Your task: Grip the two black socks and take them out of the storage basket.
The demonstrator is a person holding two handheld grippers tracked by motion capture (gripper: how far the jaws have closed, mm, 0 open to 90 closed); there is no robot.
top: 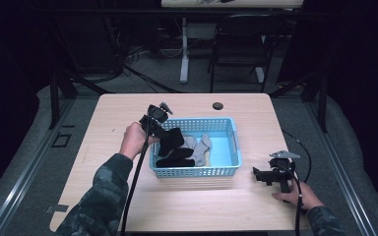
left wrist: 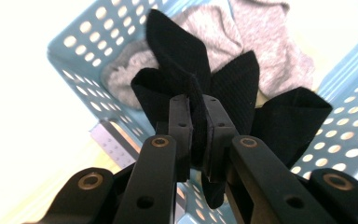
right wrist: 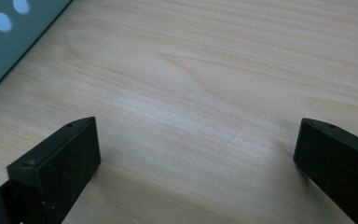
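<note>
A light blue perforated basket (top: 229,129) stands in the middle of the wooden table (top: 128,105). Inside it lie black socks (top: 176,158) and grey socks (top: 202,146). My left gripper (top: 166,133) reaches over the basket's left rim and is shut on a black sock (left wrist: 182,51). In the left gripper view the pads (left wrist: 181,119) pinch a fold of that sock, which fans out above the basket's contents, with a grey sock (left wrist: 265,42) beyond. My right gripper (top: 259,176) rests low at the table's right front, jaws wide open over bare wood (right wrist: 196,121).
A small dark round spot (top: 218,105) sits on the table behind the basket. A corner of the basket (right wrist: 9,32) lies at the upper left of the right gripper view. A folding chair (top: 241,44) and a table leg (top: 184,49) stand beyond the far edge.
</note>
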